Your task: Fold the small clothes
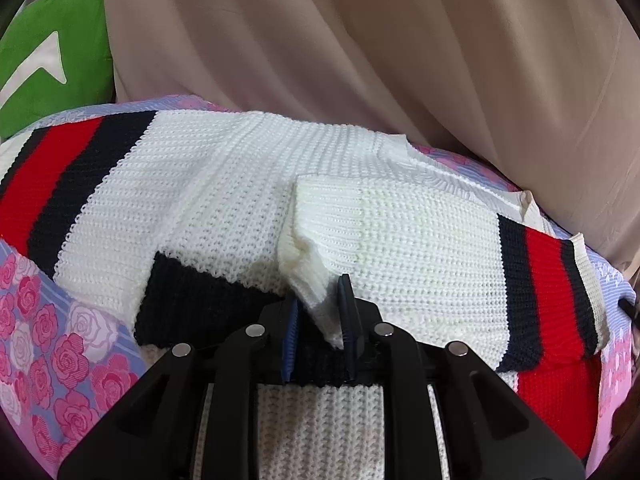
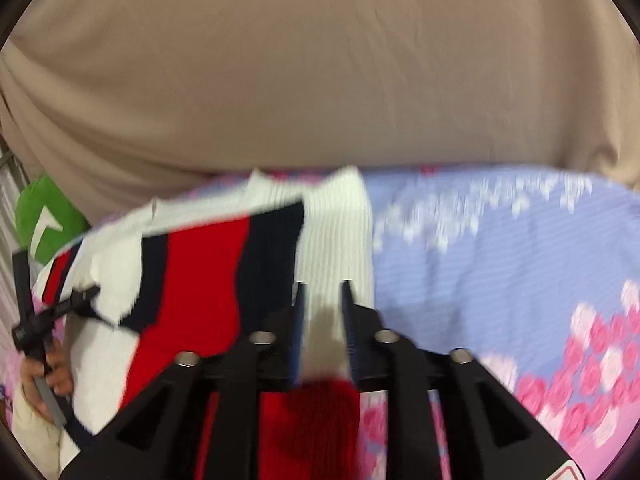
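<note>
My left gripper [image 1: 318, 312] pinches the sweater's [image 1: 248, 184] white fold | my right gripper [image 2: 323, 320] clamps its right side, raised and blurred | sweater lies on the sheet [image 1: 60, 344], below the curtain [image 1: 360, 48].

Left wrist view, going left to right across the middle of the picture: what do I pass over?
Green cushion → rose-print bedsheet → sweater with its red-and-navy striped sleeve → folded white cuff between the left gripper fingers → the other red-and-navy striped band → beige fabric.
</note>
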Demonstrator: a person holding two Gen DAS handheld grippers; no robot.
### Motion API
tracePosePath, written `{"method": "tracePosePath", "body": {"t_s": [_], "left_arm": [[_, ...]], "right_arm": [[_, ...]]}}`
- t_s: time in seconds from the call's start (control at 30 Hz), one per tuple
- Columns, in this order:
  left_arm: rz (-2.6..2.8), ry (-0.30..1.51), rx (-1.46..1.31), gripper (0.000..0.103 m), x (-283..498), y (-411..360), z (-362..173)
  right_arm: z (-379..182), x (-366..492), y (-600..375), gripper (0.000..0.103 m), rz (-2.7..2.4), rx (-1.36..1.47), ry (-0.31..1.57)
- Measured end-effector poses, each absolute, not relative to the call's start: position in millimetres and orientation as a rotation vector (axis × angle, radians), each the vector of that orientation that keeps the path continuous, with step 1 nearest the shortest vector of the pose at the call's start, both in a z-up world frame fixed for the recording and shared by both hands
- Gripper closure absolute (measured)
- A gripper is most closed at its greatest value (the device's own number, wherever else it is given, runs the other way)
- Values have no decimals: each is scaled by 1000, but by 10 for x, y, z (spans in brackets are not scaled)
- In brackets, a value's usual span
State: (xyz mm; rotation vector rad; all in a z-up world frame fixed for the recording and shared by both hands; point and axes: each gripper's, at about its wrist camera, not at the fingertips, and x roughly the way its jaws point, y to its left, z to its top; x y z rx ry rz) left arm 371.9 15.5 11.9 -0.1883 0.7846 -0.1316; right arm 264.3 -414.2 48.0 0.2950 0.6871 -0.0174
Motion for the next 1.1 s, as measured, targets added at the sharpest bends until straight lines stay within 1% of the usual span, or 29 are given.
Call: {"method": "tracePosePath", "body": {"t_s": [0.03,0.2,0.23,0.27,0.3,0.37,0.43,0.53,0.6,0.67,0.73,0.8,0.83,0.9,0.93,0.97,1.0,1.07,1.1], "left_arm": [[-133,784,-189,85,3722,150,118],[-145,785,-206,85,3729,157,118],[-145,786,-205,85,3733,161,113],[-146,786,-202,85,3740,148,113],[-146,786,-200,85,3739,160,108],[-149,786,-196,84,3743,154,106],[-155,787,-187,77,3741,142,108],[-147,784,-165,77,3741,110,111],[-148,784,-167,77,3747,109,107],[-146,784,-164,77,3750,101,107],[-144,783,-160,77,3747,107,106],[-143,782,-158,77,3743,112,106],[-144,782,-161,77,3742,113,106],[-150,778,-181,77,3729,153,110],[-152,770,-200,75,3701,198,124],[-144,767,-213,72,3677,239,134],[-127,765,-225,67,3635,316,158],[-93,749,-253,63,3518,509,224],[-81,735,-274,58,3442,663,277]], "right_arm": [[483,2799,-4147,37,-21,301,697],[221,3586,-4155,36,-78,314,809],[141,3691,-4099,58,-79,298,837],[110,3745,-4105,88,-105,286,851],[133,3731,-4198,87,-112,322,822],[137,3711,-4430,93,-170,373,801],[53,3706,-4533,93,-189,367,847],[325,3391,-4502,91,-144,377,761],[531,3016,-4384,89,-75,341,696],[576,2691,-4260,89,-14,301,694],[449,2497,-4133,89,10,229,746],[189,2464,-4058,89,-57,140,826],[70,2441,-4055,91,-80,129,826],[88,2318,-4079,92,-96,169,795],[168,2238,-4055,91,-106,186,777],[242,2169,-4004,86,-96,193,756],[301,2085,-3906,84,-72,192,738],[362,1915,-3731,84,-28,166,727],[343,1929,-3663,83,5,153,734]]}}
